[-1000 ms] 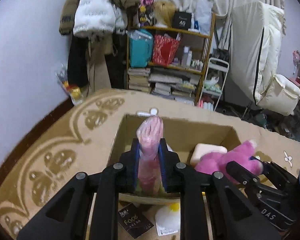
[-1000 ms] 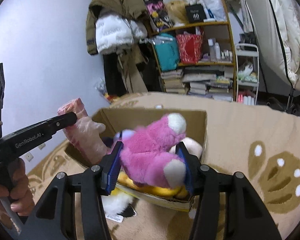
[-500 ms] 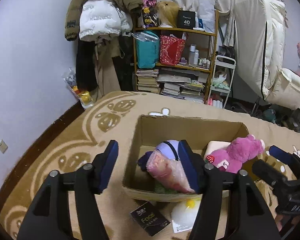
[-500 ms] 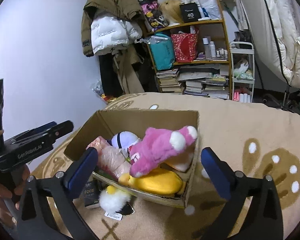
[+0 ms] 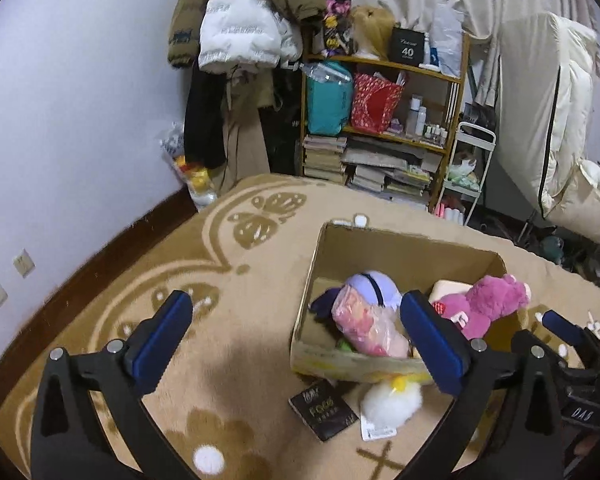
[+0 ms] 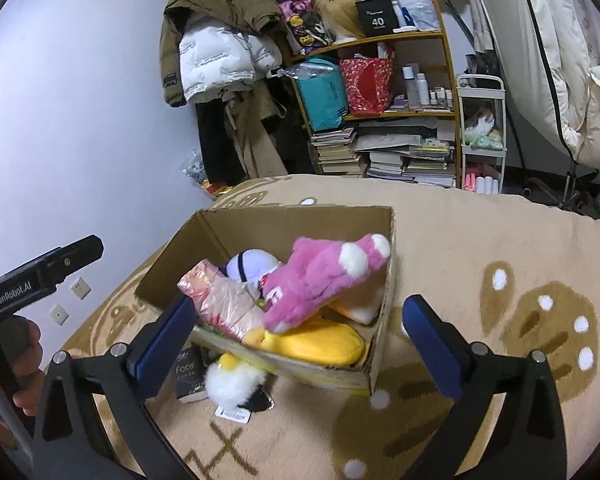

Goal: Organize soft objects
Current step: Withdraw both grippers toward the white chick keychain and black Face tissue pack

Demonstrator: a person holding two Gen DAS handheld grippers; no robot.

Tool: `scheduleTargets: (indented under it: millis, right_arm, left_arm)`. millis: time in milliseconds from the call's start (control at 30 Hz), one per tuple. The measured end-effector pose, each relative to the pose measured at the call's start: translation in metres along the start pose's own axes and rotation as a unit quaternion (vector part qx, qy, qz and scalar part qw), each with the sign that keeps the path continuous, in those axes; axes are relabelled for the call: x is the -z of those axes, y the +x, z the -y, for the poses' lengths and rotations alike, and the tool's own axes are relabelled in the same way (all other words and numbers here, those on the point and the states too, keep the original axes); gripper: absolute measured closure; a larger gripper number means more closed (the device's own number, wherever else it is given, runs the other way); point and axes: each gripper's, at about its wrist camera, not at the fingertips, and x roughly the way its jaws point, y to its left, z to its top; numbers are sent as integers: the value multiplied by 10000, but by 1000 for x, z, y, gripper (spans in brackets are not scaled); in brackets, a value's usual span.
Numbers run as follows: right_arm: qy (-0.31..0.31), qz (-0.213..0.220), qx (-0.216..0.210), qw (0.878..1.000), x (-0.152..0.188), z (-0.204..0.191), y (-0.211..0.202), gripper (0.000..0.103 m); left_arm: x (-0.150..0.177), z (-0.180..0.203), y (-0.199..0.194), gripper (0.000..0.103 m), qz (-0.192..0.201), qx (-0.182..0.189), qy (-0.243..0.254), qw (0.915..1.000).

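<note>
Left wrist view shows the left gripper (image 5: 296,340) spread wide and holding nothing, hanging above the beige carpet (image 5: 220,280) on the near left side of the cardboard box (image 5: 404,240). Close under both grippers, on the carpet just against the box's near wall, lies a white fluffy toy (image 5: 392,400) with a yellow tip, beside a small black packet (image 5: 324,410); it seems the one soft thing not yet put in. From the left gripper it lies forward and to the right, from the right gripper (image 6: 296,340), also wide and empty, forward and to the left, almost under its left finger. I judge the right gripper a little nearer, though the difference is small. The toy looks roundish, so no clear long axis is seen. Farther, inside the box, a pink wrapped bundle (image 5: 368,324) lies with its length running from the near wall toward the back, next to a purple-white plush (image 5: 374,286), and the pink plush bear (image 6: 320,276) lies slanted across a yellow plush (image 6: 312,342).
</note>
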Motion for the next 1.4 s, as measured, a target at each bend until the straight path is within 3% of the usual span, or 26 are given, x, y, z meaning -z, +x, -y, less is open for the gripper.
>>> scheduleTargets:
  millis: [267, 367, 700, 1133, 1400]
  right_arm:
    - [-2, -81, -42, 10000, 19, -13, -15, 0]
    - [-33, -220, -55, 9997, 28, -17, -16, 0]
    - [-131, -351, -71, 9993, 49, -30, -13, 0]
    - [-670, -766, -162, 9947, 65, -50, 23, 0]
    - [-574, -988, -181, 9933, 68, -47, 47, 0]
  left_arm:
    - [9, -11, -9, 0, -278, -183, -32, 9994]
    - [14, -17, -10, 0, -456, -49, -50, 9989]
    - [36, -16, 2, 0, -852, -107, -11, 9963]
    - [60, -12, 40, 0, -1510, -28, 12, 9885]
    - [67, -19, 62, 0, -1697, -35, -74, 9855]
